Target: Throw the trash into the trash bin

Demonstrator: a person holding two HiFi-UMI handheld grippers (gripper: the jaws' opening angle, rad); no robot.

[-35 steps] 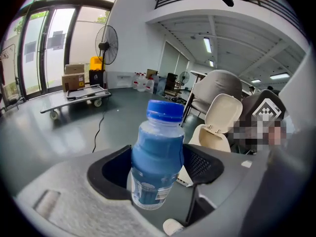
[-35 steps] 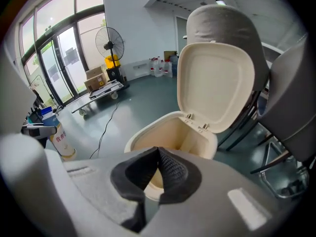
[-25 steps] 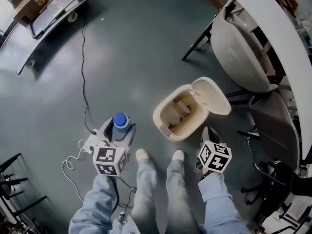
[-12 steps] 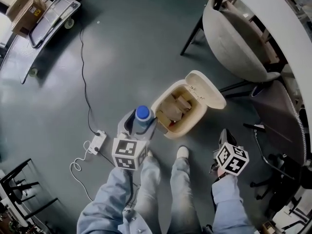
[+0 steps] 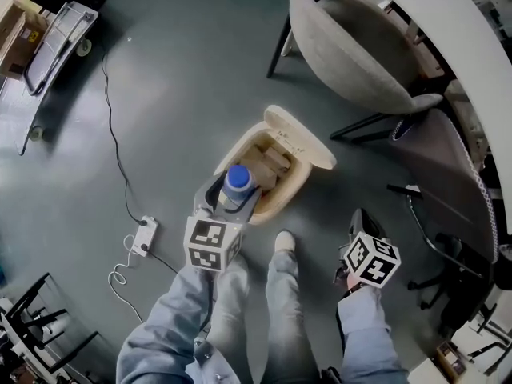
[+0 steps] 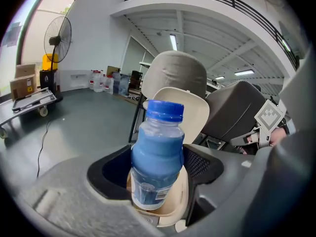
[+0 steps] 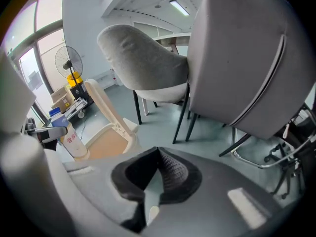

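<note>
Subject: trash disposal, status at this moment.

1. Bin (image 5: 294, 184): cream, standing on the floor, lid (image 5: 302, 138) hinged back at its far side, mouth fully exposed. Tan scraps (image 5: 270, 160) already lie inside.

2. Left gripper (image 5: 230, 198): jaws clamped on a blue-capped bottle (image 5: 238, 181), one jaw on each side of its body. The bottle is upright and held above the bin's near-left rim. From the head view its cap overlaps the edge of the mouth. The left gripper view shows cream plastic directly below its base and the raised lid behind it. Whether the base is wholly clear of the rim cannot be settled.

3. Right gripper (image 5: 357, 218): jaws pressed together with nothing between them, idle, well to the right of the bin and on its near side.

4. Surroundings: chairs (image 5: 360, 46) stand beyond the bin. A power strip (image 5: 144, 234) with its cable lies on the floor to the bin's left.

5. Progress, as judged: pickup and carry appear complete and the lid needs no handling. Outstanding: shift the bottle slightly further over the mouth, part the jaws and let it drop. The bottle is not yet in the bin, so the task is unfinished.

6. Risk: a release here could strike the near rim and fall outside.
</note>
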